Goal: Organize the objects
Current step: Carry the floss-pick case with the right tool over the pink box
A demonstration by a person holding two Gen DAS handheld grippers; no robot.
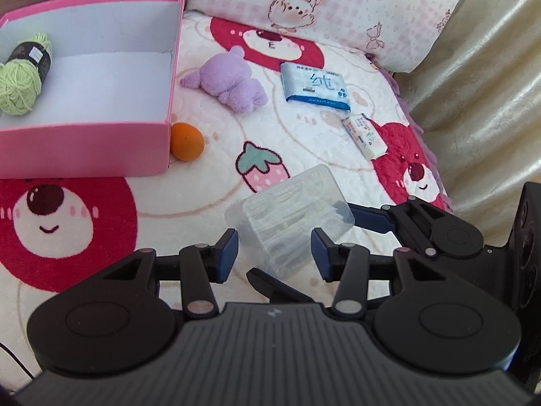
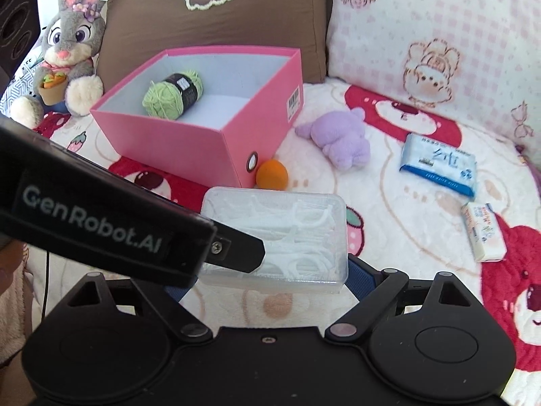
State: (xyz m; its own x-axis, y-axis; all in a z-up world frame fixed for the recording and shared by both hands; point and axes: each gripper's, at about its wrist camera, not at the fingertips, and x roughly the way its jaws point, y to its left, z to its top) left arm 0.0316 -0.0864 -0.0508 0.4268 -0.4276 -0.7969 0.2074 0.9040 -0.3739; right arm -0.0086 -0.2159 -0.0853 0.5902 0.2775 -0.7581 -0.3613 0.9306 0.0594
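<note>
Right claw (image 2: 267, 279) grips the clear floss-pick case (image 2: 275, 237); left claw (image 1: 274, 253) clamps its other end. Ahead-left, pink box (image 2: 216, 142) contains only the yarn (image 2: 172, 96). Orange (image 2: 271, 174), purple plush (image 2: 338, 138) and both tissue packs remain outside

The right gripper (image 2: 267, 280) is being angled downward, and its jaws are being kept closed on the two short ends of the clear box (image 2: 287, 223), with a blue pad pressing at each end. The left gripper (image 1: 275, 253) is likewise being angled downward and is being presented partly open around the same box. Whether its pads (image 1: 230, 253) are pressing cannot be determined. One left finger is being laid across the lid.
</note>
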